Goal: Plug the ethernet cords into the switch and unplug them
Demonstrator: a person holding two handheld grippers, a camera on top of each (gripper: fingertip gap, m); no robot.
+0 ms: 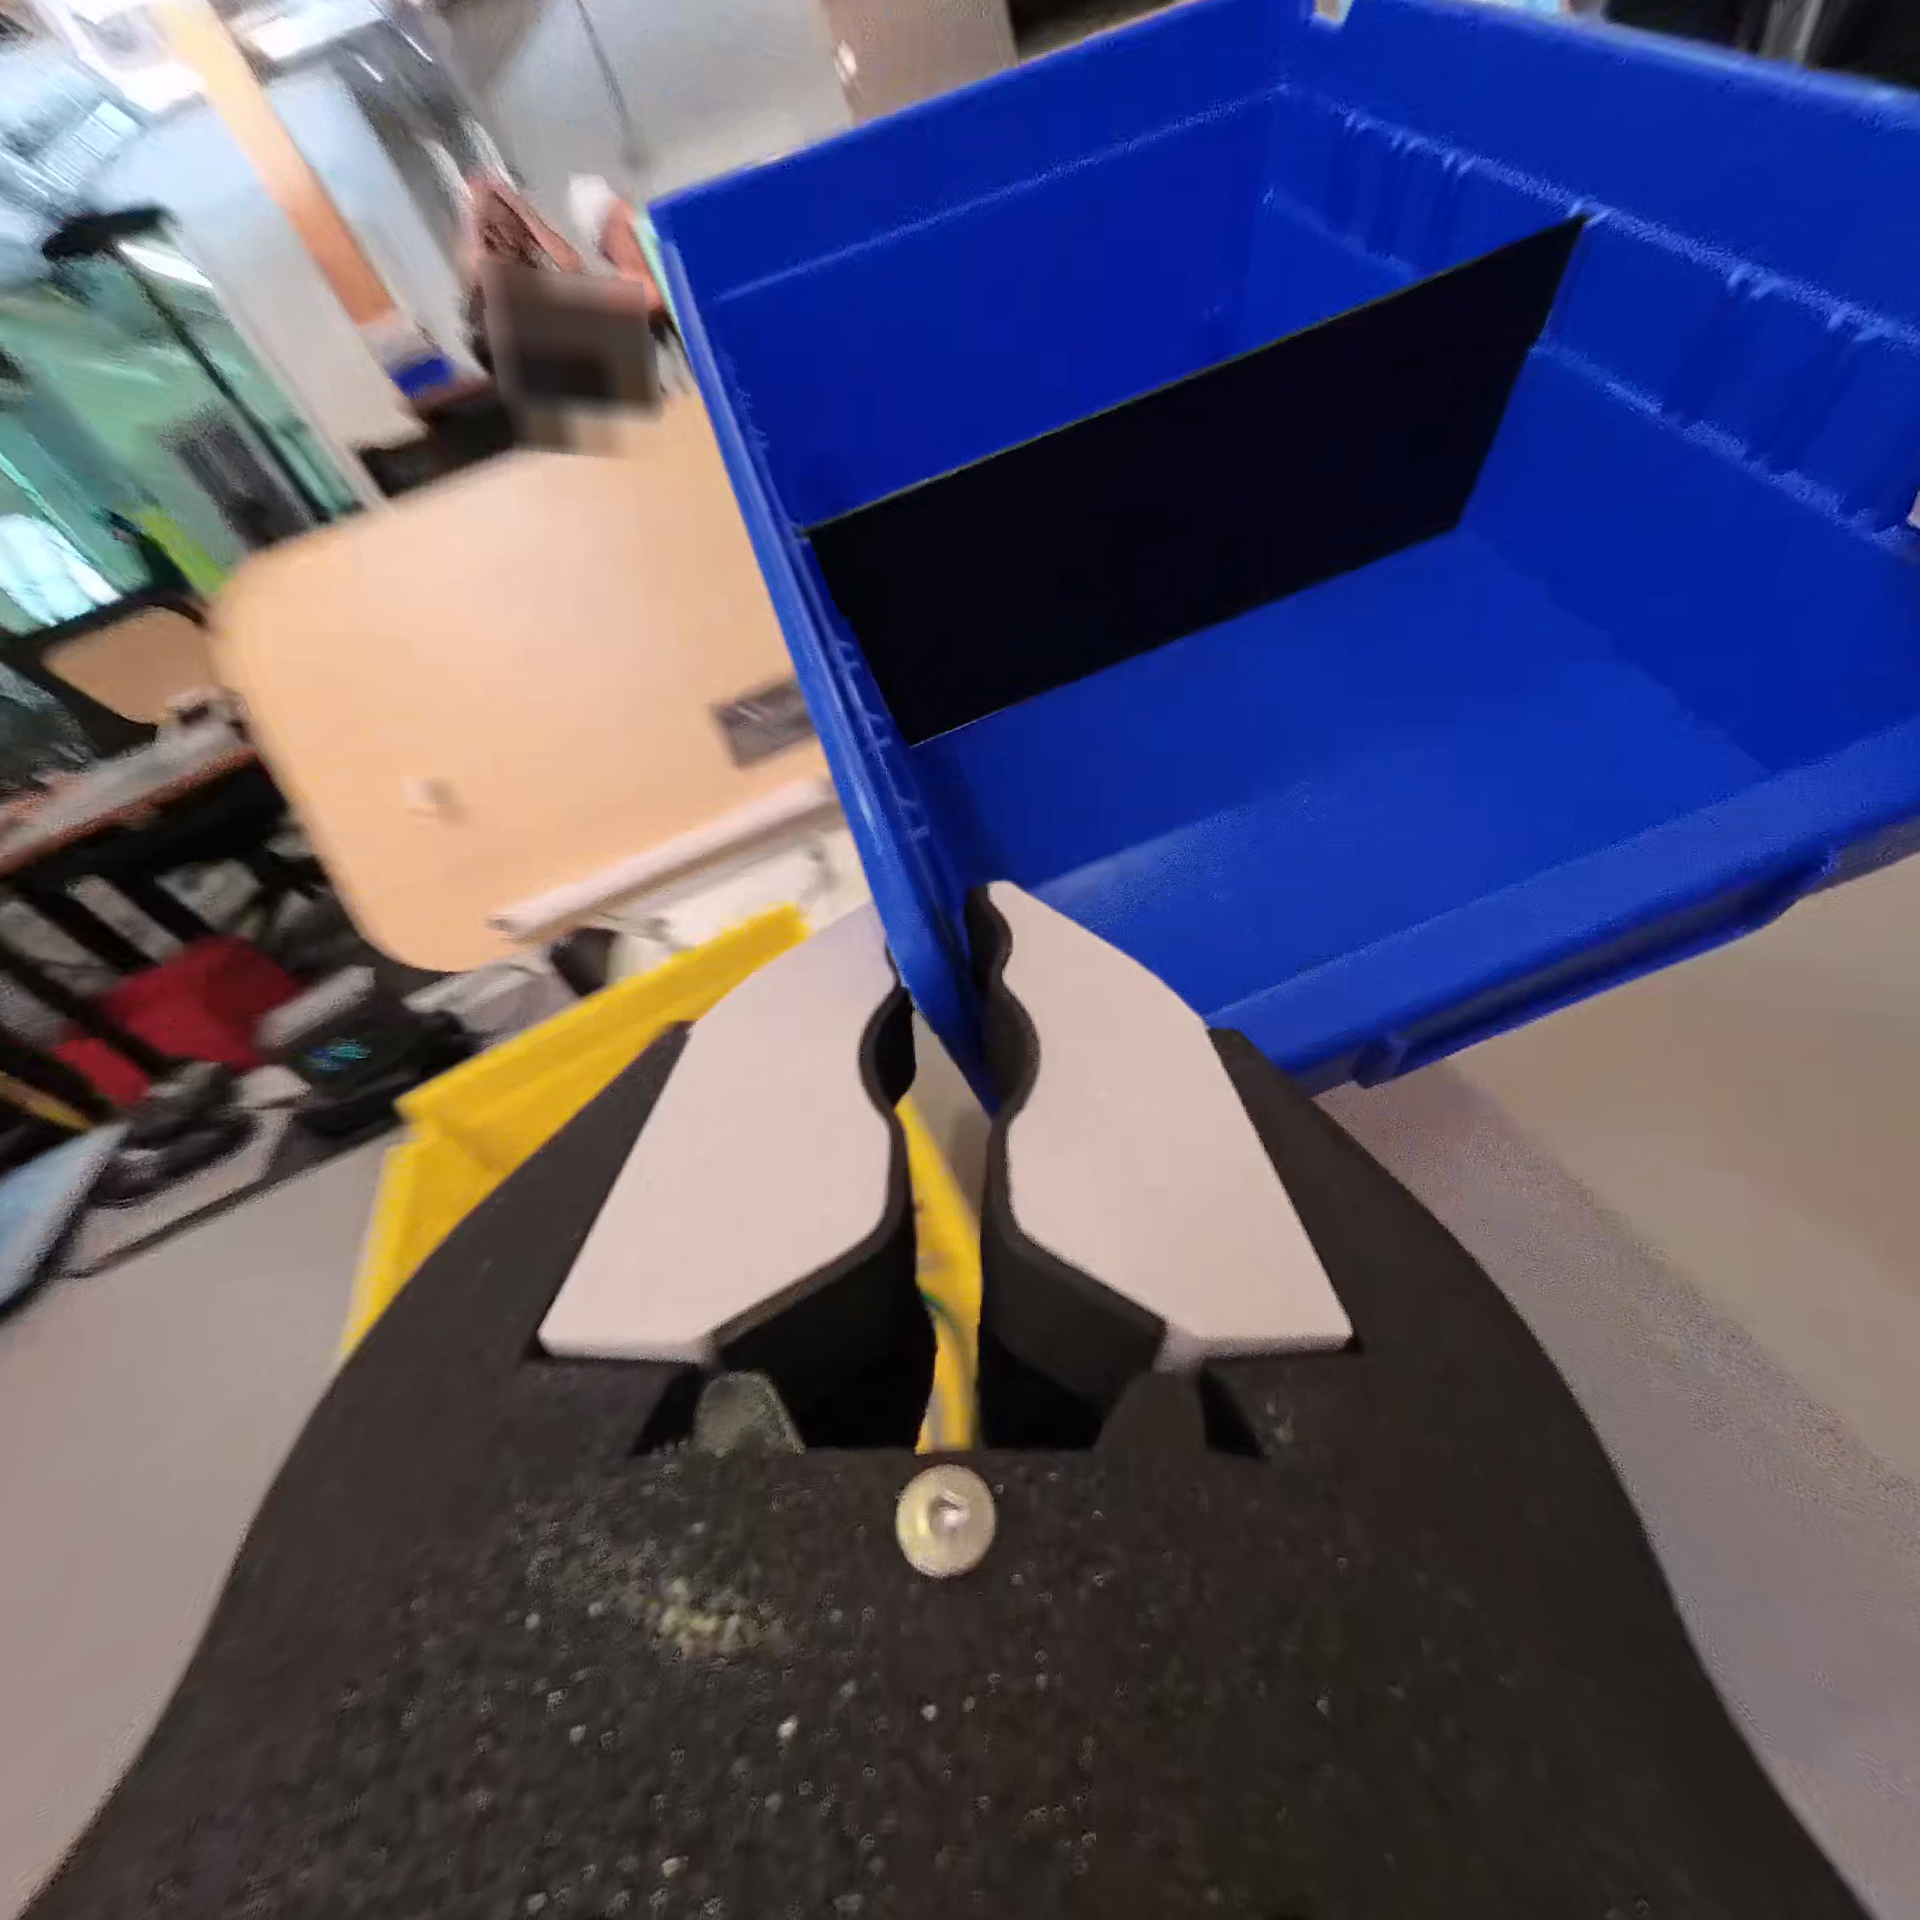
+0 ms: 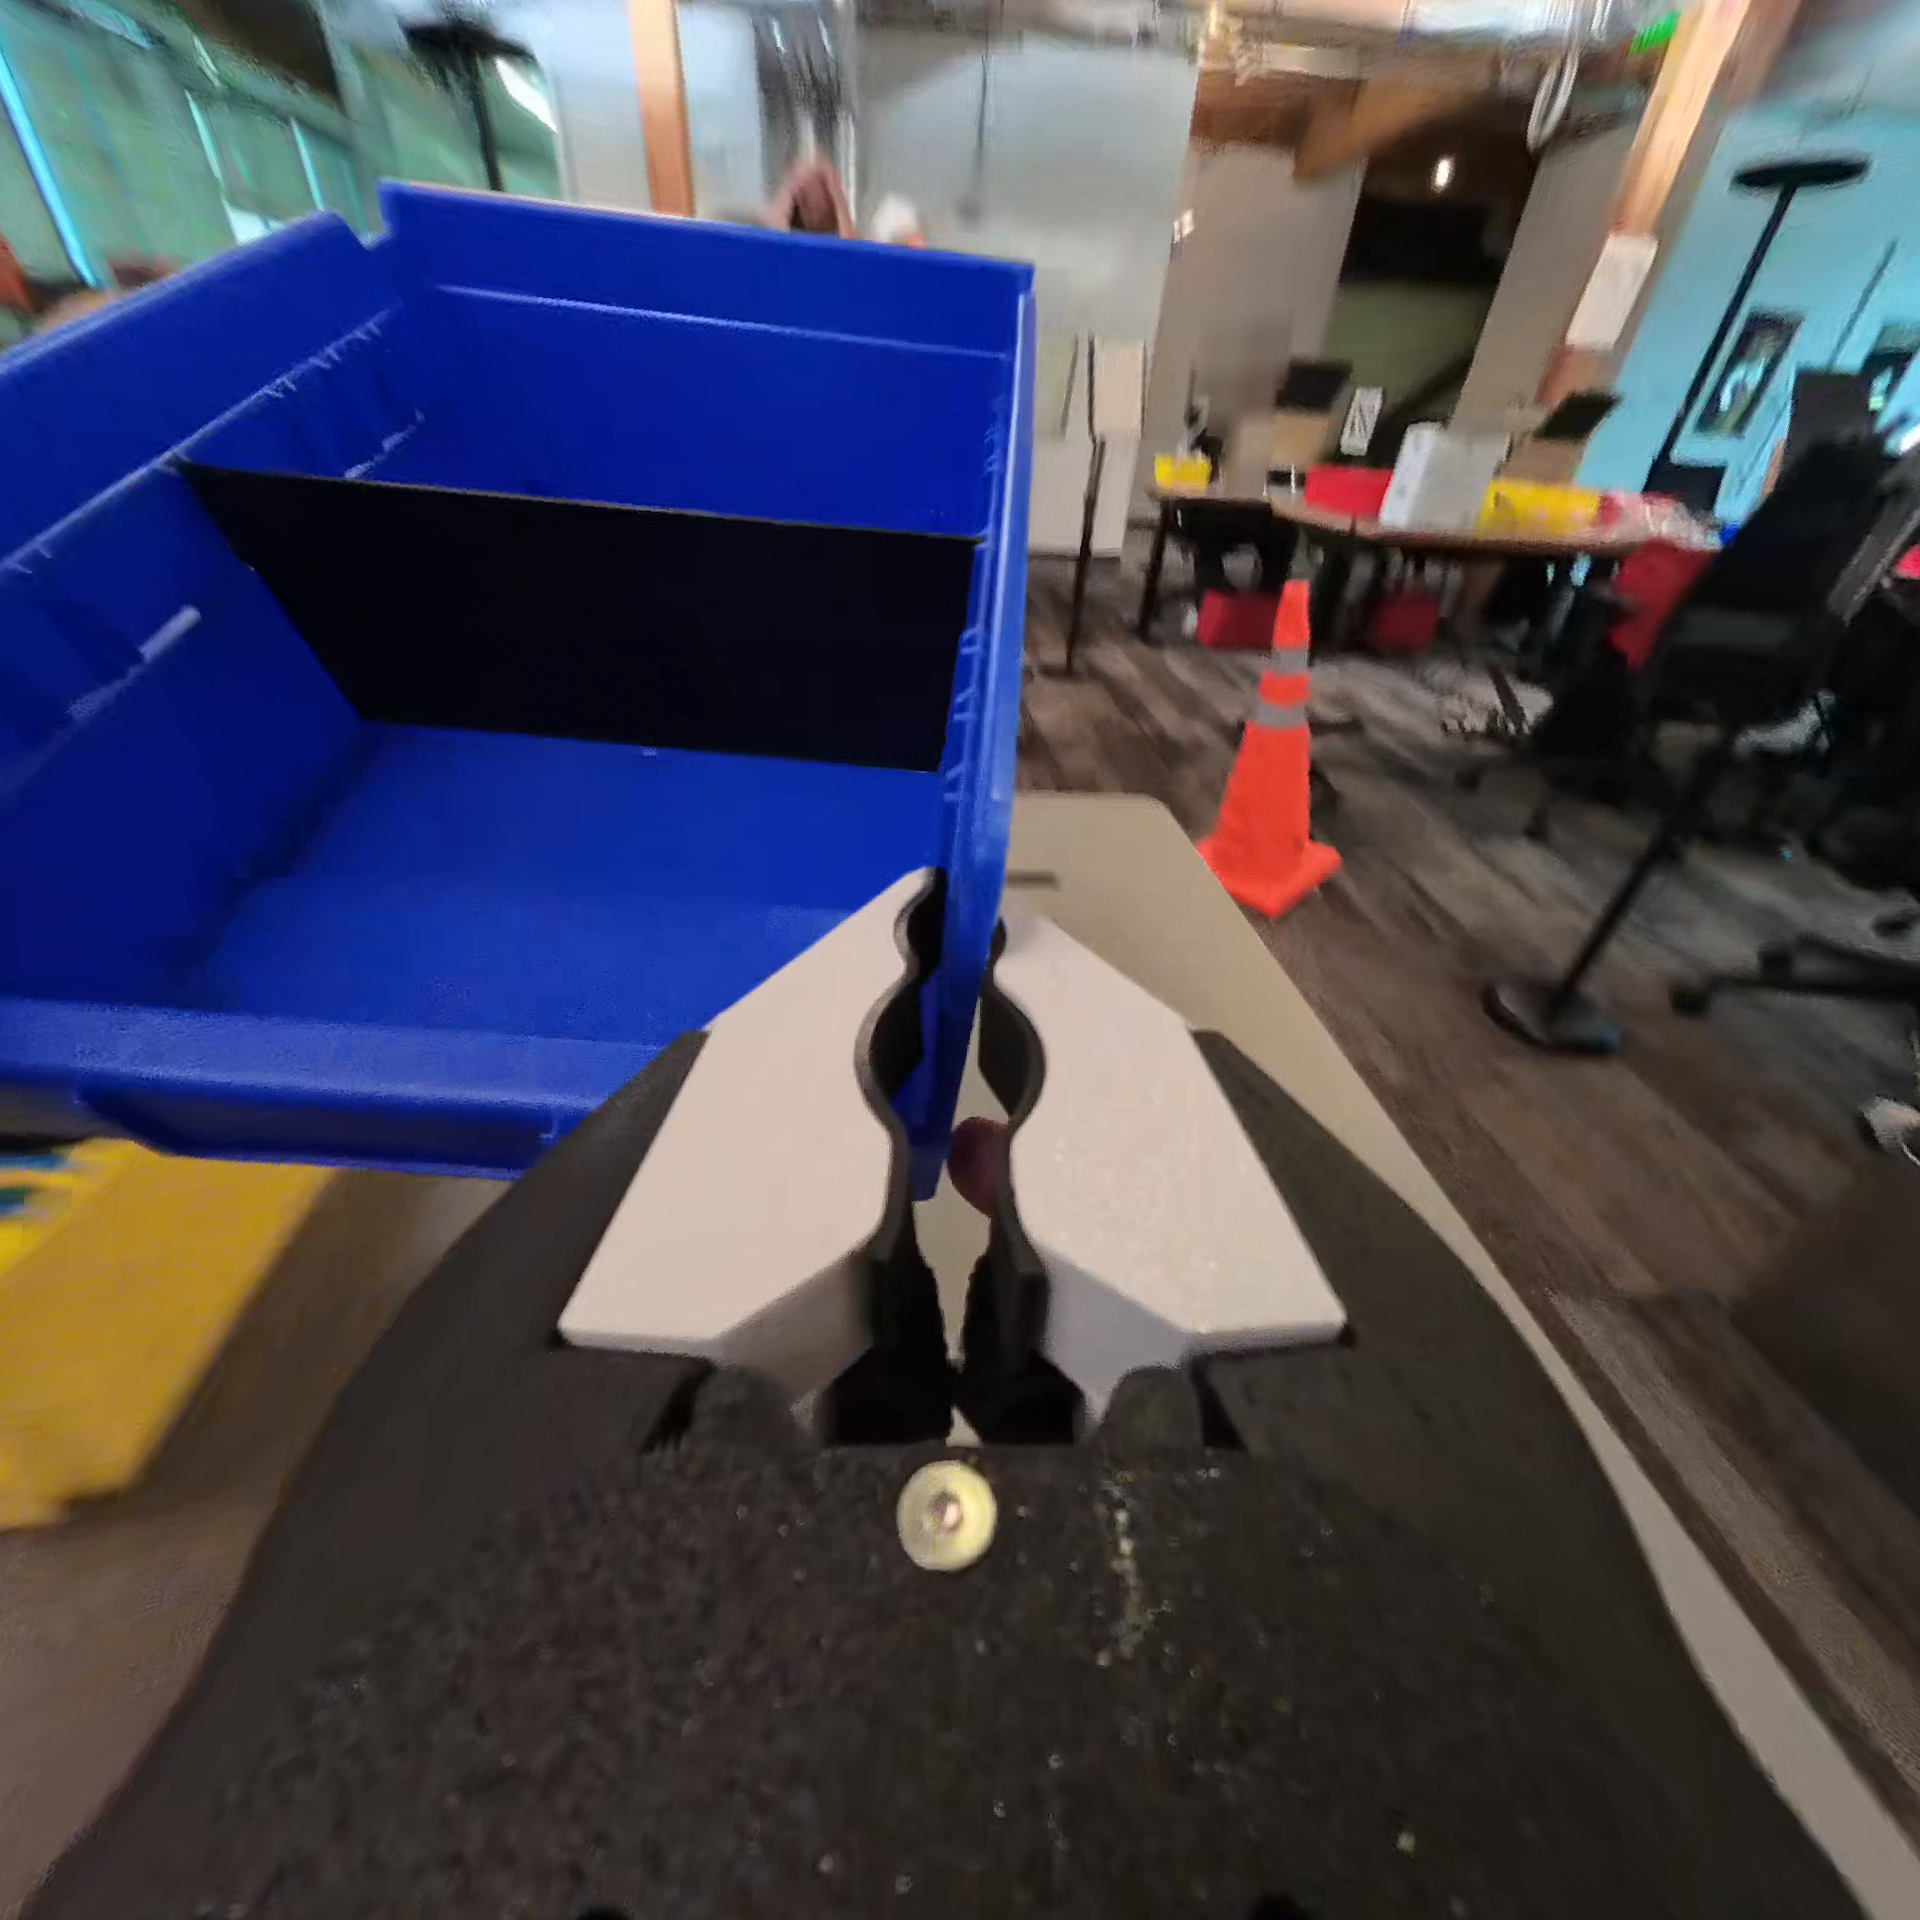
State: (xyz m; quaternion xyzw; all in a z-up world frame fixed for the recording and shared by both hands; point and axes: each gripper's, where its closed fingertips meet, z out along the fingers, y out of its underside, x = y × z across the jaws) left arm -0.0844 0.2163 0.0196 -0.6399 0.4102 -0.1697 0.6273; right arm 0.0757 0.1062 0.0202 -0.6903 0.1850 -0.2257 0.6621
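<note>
A blue plastic bin with a black divider is held tilted above the grey table; both compartments look empty. My left gripper is shut on the bin's left side wall. My right gripper is shut on the right side wall of the same bin. No switch or ethernet cord shows clearly in either view.
A yellow bin sits on the table below and left of the blue bin; it also shows in the right wrist view. The table's right edge drops to a wood floor with an orange cone and chairs.
</note>
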